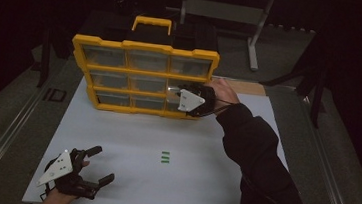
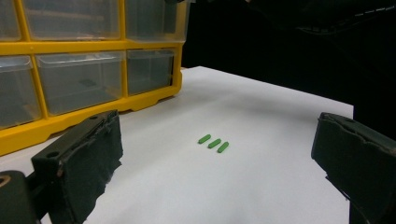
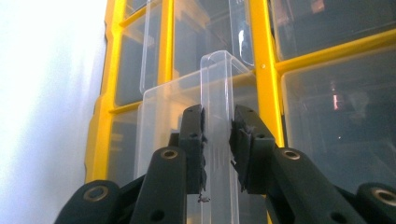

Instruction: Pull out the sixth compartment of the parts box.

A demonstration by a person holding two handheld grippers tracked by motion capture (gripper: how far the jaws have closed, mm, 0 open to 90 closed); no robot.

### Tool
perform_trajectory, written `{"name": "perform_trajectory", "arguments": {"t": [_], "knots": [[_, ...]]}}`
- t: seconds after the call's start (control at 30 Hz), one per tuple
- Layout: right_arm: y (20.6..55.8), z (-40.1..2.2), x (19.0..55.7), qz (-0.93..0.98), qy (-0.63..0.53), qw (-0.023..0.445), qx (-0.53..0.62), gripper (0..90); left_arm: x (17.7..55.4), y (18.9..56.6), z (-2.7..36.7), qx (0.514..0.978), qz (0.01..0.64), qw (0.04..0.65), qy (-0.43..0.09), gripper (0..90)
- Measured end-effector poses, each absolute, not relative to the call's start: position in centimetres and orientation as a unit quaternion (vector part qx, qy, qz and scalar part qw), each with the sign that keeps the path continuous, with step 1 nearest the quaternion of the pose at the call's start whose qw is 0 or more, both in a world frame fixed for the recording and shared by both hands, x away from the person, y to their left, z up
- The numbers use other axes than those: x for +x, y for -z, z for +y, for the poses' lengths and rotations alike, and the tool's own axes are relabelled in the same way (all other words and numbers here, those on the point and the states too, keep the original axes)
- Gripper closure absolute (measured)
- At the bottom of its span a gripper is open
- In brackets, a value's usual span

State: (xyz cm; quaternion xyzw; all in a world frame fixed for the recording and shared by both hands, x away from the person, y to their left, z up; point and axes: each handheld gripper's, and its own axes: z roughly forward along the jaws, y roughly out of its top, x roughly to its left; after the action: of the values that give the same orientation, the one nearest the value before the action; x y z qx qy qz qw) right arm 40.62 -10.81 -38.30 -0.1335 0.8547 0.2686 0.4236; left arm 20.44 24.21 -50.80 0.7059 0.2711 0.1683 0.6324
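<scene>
A yellow organizer [image 1: 146,47] with clear drawers stands upright at the back of the white table [image 1: 201,184]. My right gripper [image 1: 175,90] reaches its right column, middle row. In the right gripper view the right gripper [image 3: 217,122] is shut on the clear pull tab [image 3: 217,79] of a drawer that sticks out a little from the yellow frame [image 3: 261,56]. Three small green pieces [image 1: 165,157] lie side by side mid-table. My left gripper [image 1: 103,164] rests open at the table's front left. The left gripper [image 2: 217,123] points toward the green pieces [image 2: 214,143], well short of them, with the organizer [image 2: 93,45] behind.
A black case with a yellow handle [image 1: 151,24] sits behind the organizer. A grey metal stand [image 1: 255,36] is on the floor beyond the table. The person's dark sleeve [image 1: 255,149] crosses the table's right side. The table's front edge is close to the left hand.
</scene>
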Motion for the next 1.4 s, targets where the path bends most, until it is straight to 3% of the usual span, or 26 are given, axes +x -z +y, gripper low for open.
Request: {"name": "perform_trajectory", "arguments": {"t": [1.4], "knots": [[38.0,-11.4,38.0,0.861,-0.289,0.395,-0.135,74.7,20.4,50.8,24.2,0.707,0.267,0.632,-0.172,0.0]]}}
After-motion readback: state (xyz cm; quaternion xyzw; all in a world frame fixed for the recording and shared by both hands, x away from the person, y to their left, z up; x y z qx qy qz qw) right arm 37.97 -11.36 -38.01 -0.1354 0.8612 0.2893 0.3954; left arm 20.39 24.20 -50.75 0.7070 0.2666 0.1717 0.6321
